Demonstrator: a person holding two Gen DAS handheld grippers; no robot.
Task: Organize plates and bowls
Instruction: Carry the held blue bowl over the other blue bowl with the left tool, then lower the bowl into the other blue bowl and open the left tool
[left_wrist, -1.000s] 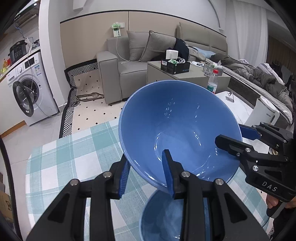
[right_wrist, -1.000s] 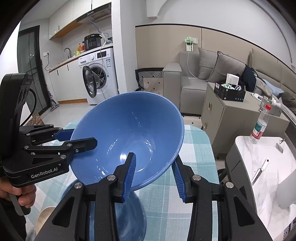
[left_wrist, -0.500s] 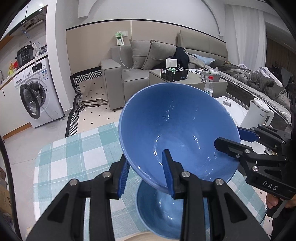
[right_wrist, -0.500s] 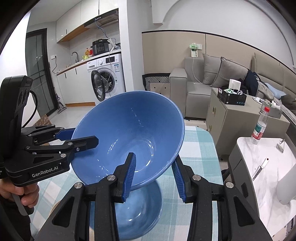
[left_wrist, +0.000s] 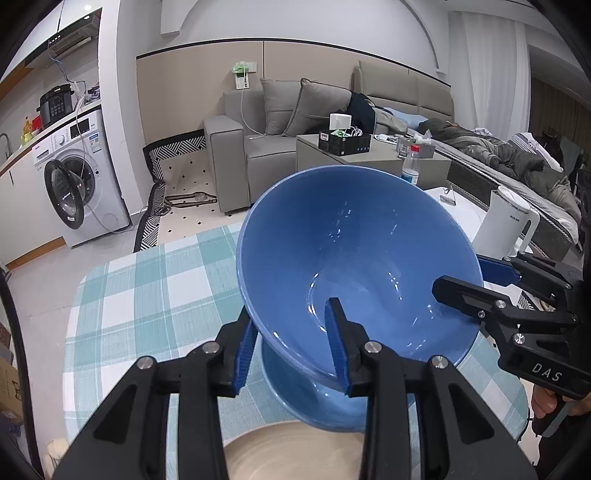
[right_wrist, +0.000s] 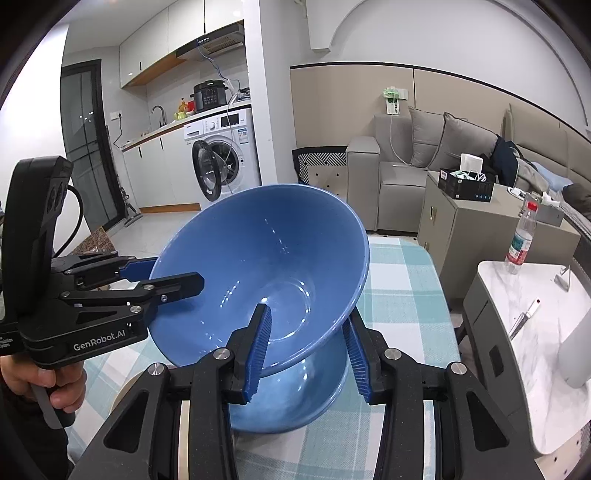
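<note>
Glossy blue ceramic bowl (left_wrist: 354, 266) clamped at rim by left tool (left_wrist: 293, 349) and right tool (right_wrist: 306, 349); keep level, lower squarely onto second blue bowl (left_wrist: 314, 398) beneath tools.

Wrist views—close, downward—shared blue bowl (left_wrist: 354, 266)

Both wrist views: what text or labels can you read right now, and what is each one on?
"DAS": white letters on the right gripper body, left wrist view.
"GenRobot.AI": white letters on the left gripper body, right wrist view.
Washing machine stickers and panel: too small to read.
Water bottle label: blurred.
White kettle mark: too small to read.
</note>
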